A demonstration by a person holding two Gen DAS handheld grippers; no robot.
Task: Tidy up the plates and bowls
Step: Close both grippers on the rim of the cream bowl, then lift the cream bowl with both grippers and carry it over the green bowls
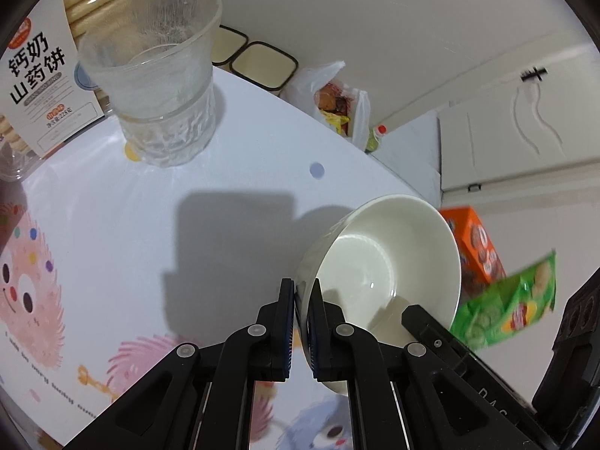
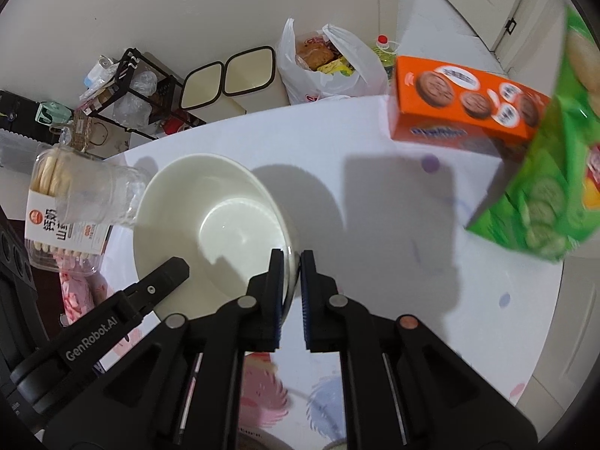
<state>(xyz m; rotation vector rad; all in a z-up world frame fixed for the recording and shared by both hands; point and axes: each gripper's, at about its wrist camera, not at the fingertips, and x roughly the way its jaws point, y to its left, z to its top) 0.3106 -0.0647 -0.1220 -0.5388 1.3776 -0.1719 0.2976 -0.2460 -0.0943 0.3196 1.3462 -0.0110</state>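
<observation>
A plain white bowl (image 1: pixel 378 262) hangs tilted a little above the cartoon-printed table (image 1: pixel 232 150), and its shadow falls on the tabletop. My left gripper (image 1: pixel 302 292) is shut on the bowl's rim, one finger inside and one outside. In the right wrist view the same bowl (image 2: pixel 210 210) is empty, and my right gripper (image 2: pixel 291 262) is shut on the opposite rim. Each view also shows a finger of the other gripper at the bowl's far side.
Stacked clear glass cups (image 1: pixel 165 86) and a white biscuit pack (image 1: pixel 37 75) stand at the table's left. An orange cookie box (image 2: pixel 461 101) and a green crisp bag (image 2: pixel 543 187) stand at the right. Beyond the table edge, a plastic shopping bag (image 2: pixel 326 63) and two bins (image 2: pixel 228 75) sit on the floor.
</observation>
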